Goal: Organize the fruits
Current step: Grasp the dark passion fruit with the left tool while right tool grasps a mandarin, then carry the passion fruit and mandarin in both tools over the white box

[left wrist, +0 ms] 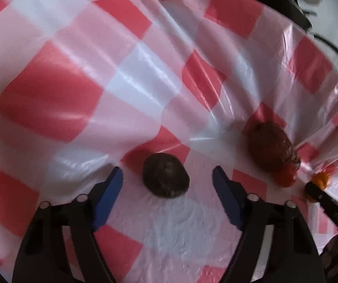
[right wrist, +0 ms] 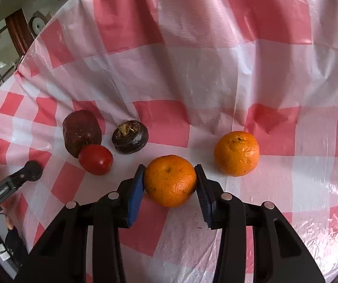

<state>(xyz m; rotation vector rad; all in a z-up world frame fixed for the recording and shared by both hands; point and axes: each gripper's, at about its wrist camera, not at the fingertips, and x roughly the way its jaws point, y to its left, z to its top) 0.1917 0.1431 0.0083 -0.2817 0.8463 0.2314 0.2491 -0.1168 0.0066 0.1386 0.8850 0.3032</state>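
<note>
The right gripper [right wrist: 170, 179] is clenching an orange [right wrist: 170, 180] — both blue pads are pressing on its sides while it is sitting on the checked tablecloth [right wrist: 192, 75]. A second orange [right wrist: 236, 153] is lying near it on the right, apart from it. The left gripper [left wrist: 167, 180] is standing released, its blue pads apart and not touching the dark round fruit [left wrist: 166, 175] lying just ahead between them. To the right of that fruit, a larger brown fruit [left wrist: 271, 148] is touching a red tomato [left wrist: 286, 176] — both are lying towards the cloth's rumpled right edge.
</note>
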